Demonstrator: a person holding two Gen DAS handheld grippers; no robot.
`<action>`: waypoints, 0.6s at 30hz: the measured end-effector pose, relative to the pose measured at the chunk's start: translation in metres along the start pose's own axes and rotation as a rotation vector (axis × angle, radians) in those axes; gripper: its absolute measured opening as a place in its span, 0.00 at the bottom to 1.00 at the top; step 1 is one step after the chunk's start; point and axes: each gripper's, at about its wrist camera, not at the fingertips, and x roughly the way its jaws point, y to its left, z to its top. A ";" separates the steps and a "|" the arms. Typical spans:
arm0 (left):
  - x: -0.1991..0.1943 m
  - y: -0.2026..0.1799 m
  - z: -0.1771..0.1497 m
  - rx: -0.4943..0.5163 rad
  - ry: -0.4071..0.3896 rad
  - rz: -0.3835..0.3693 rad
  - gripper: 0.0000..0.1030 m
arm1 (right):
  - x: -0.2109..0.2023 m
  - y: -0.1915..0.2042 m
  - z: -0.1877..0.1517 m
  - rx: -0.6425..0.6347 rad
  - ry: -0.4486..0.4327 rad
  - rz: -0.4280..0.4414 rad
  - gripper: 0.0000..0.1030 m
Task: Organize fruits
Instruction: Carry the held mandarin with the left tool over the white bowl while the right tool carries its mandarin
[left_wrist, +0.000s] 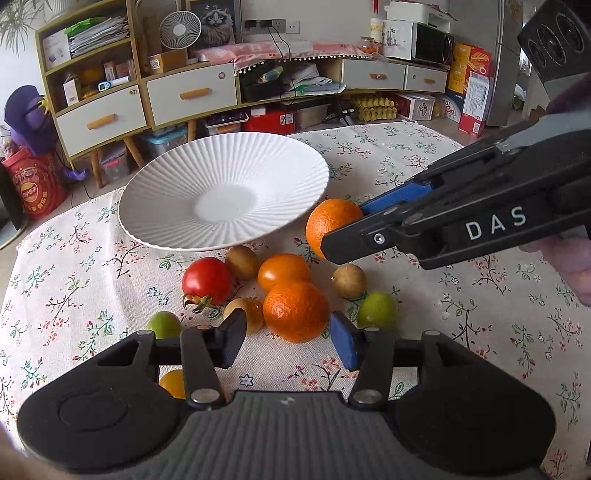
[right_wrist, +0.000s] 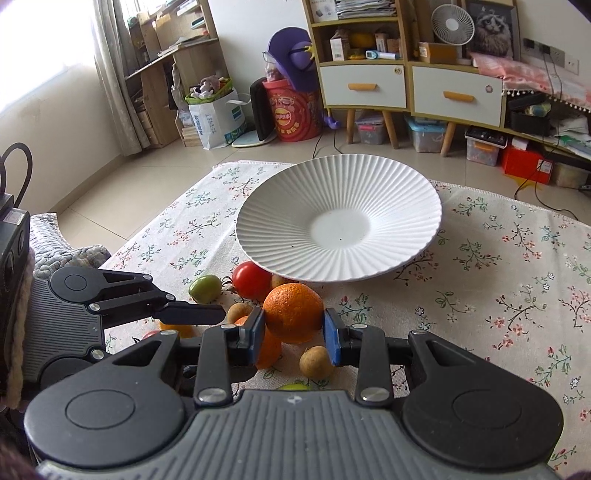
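- The right gripper is clamping a mandarin between its blue pads, just in front of the white ribbed plate.
- The left gripper is standing open around nothing; a second mandarin is lying just beyond its fingertips on the flowered tablecloth.

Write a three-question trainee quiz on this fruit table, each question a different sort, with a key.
1. True or false: the plate already holds fruit.
2. What does the right tool grip? A) tomato B) orange C) lime
3. Fill in: the left tool has its pads ____, with nothing pressed between them.

Key
1. False; the plate is bare, and the tomato and the other fruit lie on the cloth.
2. B; its blue pads press the orange from both sides.
3. apart; a second orange lies just ahead of them.
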 end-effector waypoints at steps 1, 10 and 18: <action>0.000 -0.002 0.000 0.006 -0.004 0.000 0.47 | 0.001 0.000 -0.001 0.000 0.005 -0.002 0.30; 0.007 -0.007 0.003 0.024 -0.004 0.004 0.40 | -0.001 0.001 -0.005 -0.004 0.017 -0.008 0.30; -0.003 -0.008 0.004 0.022 -0.027 0.014 0.35 | -0.002 0.002 -0.003 -0.010 0.010 -0.015 0.30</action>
